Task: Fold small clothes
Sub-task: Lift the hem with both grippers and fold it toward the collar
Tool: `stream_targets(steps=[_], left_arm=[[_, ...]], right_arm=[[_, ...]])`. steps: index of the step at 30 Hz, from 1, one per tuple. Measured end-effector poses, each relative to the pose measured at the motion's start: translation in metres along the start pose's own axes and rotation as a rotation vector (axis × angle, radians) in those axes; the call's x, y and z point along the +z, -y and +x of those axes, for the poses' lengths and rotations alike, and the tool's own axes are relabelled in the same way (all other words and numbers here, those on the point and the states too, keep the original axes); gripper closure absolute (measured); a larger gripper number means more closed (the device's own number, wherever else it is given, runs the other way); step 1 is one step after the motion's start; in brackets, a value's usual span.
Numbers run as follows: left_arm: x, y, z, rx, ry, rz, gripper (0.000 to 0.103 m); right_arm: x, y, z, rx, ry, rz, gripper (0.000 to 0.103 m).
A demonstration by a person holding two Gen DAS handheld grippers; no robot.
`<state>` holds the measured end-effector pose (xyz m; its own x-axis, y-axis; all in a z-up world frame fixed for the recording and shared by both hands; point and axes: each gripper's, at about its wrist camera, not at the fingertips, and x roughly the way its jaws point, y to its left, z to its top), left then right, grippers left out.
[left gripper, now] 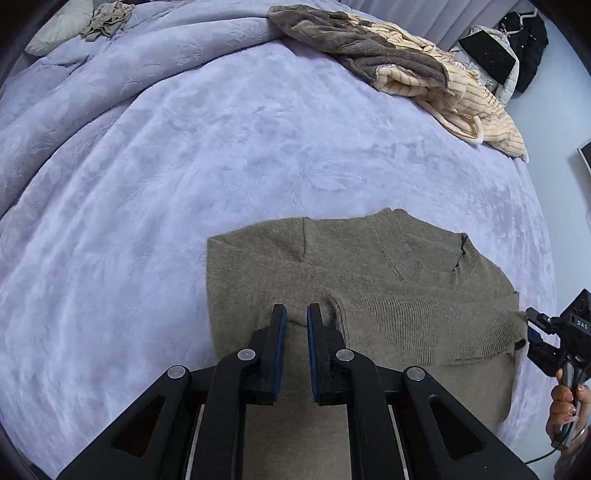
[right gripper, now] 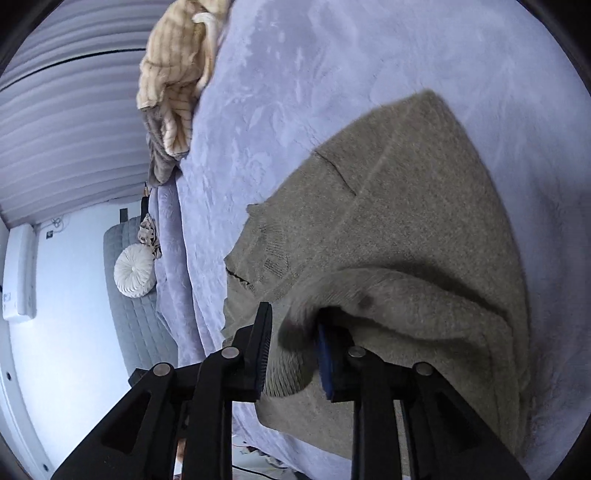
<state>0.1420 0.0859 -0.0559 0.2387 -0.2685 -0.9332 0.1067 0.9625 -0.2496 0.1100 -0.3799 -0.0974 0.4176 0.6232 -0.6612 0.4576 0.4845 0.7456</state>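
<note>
An olive-brown knit sweater (left gripper: 369, 266) lies flat on the lilac bedspread (left gripper: 221, 147), neckline toward the right. One sleeve (left gripper: 424, 321) is laid across its body. My left gripper (left gripper: 296, 321) points down at the inner end of that sleeve, jaws almost together, with sweater fabric puckered at its tips. My right gripper (left gripper: 532, 332) is at the sleeve's cuff by the bed edge. In the right wrist view the ribbed cuff (right gripper: 291, 369) sits loosely between the right gripper's (right gripper: 293, 343) parted fingers, draped over one pad, with the sweater (right gripper: 406, 221) beyond.
A heap of cream striped and grey fleece clothes (left gripper: 461, 92) lies at the bed's far edge. A crumpled olive cloth (left gripper: 107, 18) sits far left. A person's hand (left gripper: 565, 402) holds the right gripper's handle. A round white cushion (right gripper: 135, 271) leans against the headboard.
</note>
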Motion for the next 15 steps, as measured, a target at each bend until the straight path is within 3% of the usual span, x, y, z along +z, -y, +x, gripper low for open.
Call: stream_targets(steps=[4, 9, 12, 15], left_arm=[[-0.019, -0.002, 0.002, -0.021, -0.087, 0.082, 0.091], [-0.054, 0.025, 0.041, -0.085, -0.262, 0.228, 0.091], [-0.052, 0.049, 0.065, -0.093, -0.267, 0.262, 0.091], [-0.020, 0.060, 0.070, -0.095, -0.175, 0.216, 0.091]], right_arm=[[-0.015, -0.008, -0.029, -0.010, 0.062, -0.068, 0.074], [-0.043, -0.006, 0.002, -0.157, -0.078, -0.192, 0.081], [-0.044, -0.008, 0.037, -0.243, -0.143, -0.256, 0.081], [-0.024, -0.023, 0.053, -0.277, -0.094, -0.304, 0.081]])
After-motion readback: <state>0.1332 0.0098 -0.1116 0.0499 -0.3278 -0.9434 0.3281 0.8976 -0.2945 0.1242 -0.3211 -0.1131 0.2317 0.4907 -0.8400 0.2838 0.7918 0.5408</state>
